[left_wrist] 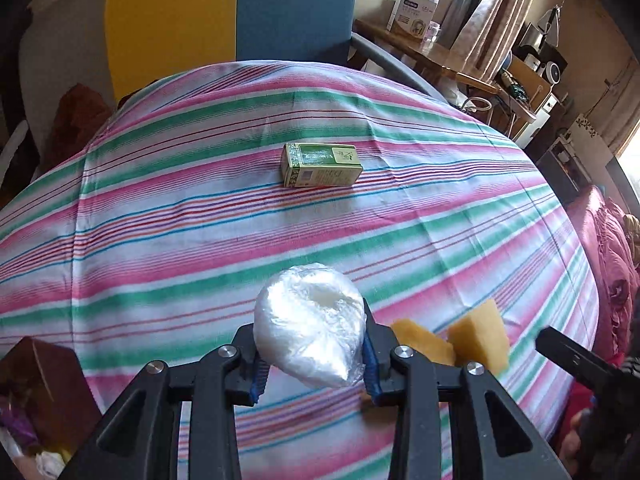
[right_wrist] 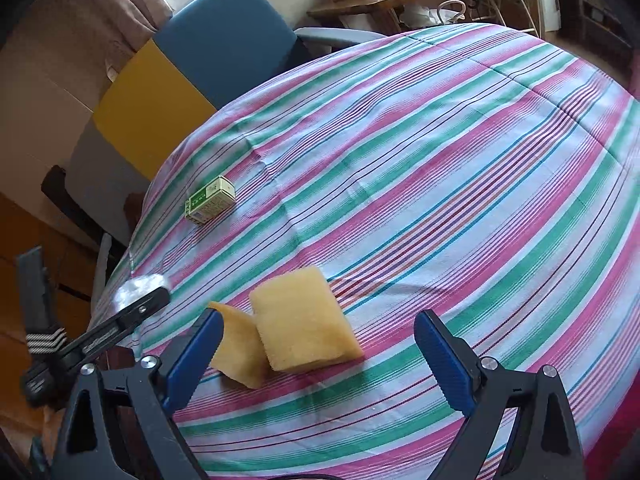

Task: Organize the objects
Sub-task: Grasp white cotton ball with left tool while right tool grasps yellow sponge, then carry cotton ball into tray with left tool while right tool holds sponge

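Note:
My left gripper (left_wrist: pixel 312 364) is shut on a clear plastic bag bundle (left_wrist: pixel 310 320) and holds it just above the striped cloth (left_wrist: pixel 160 240). A green box (left_wrist: pixel 322 165) lies flat further ahead; it also shows in the right wrist view (right_wrist: pixel 210 200). Two yellow sponges (right_wrist: pixel 300 320) lie side by side on the cloth, and they show to the right of the left gripper (left_wrist: pixel 478 338). My right gripper (right_wrist: pixel 320 356) is open and empty, with its jaws wide apart just behind the sponges. The left gripper and the bag (right_wrist: pixel 138 286) show at the left of the right wrist view.
A blue and yellow chair (left_wrist: pixel 240 12) stands behind the table. A wooden shelf with boxes (left_wrist: pixel 416 36) is at the back right. A brown box (left_wrist: pixel 40 392) sits at the near left. Pink fabric (left_wrist: pixel 616 264) lies off the table's right edge.

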Demonstrator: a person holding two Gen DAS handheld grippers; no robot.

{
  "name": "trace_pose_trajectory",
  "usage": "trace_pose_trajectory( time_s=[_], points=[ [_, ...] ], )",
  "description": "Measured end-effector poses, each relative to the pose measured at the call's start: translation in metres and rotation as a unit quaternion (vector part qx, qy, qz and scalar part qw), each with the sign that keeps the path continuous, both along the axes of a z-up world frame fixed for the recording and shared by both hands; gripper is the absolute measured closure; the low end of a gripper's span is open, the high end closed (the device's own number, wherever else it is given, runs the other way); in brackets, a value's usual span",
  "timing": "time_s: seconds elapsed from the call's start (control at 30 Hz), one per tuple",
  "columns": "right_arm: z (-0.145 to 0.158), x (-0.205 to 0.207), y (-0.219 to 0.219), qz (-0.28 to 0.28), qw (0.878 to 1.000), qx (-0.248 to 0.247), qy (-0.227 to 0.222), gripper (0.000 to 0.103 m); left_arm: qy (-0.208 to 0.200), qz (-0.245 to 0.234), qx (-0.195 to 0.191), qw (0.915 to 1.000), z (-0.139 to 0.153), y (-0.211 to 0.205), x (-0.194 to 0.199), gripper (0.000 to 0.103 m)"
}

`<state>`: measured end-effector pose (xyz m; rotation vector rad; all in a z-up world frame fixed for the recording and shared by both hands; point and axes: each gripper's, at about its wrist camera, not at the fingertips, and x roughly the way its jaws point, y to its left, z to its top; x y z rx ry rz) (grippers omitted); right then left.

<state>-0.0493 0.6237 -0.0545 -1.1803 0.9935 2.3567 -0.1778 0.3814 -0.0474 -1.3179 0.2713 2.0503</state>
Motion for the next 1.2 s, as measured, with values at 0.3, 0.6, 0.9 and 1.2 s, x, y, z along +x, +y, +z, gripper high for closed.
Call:
trace_pose_trajectory(
  time_s=[0.3, 0.6, 0.9, 1.2],
  points=[
    [-0.009, -0.016, -0.010, 0.029, 0.998, 0.042, -0.038, 0.014, 0.016, -0.012, 0.034, 0.9992, 0.042, -0.053, 0.056, 0.066],
    [-0.017, -0.029, -0.026, 0.071, 0.993, 0.071, -0.058, 0.014, 0.042, -0.011, 0.053, 0.9977, 0.066, -0.115, 0.101, 0.066],
    [-0.029, -0.040, -0.046, 0.140, 0.975, 0.135, -0.107, 0.050, 0.088, 0.045, 0.050, 0.9939, 0.063, -0.189, 0.131, 0.066],
    [-0.031, -0.042, -0.049, 0.141, 0.972, 0.149, -0.117, 0.050, 0.099, 0.127, 0.042, 0.9860, 0.048, -0.267, 0.144, 0.066]
  ],
)
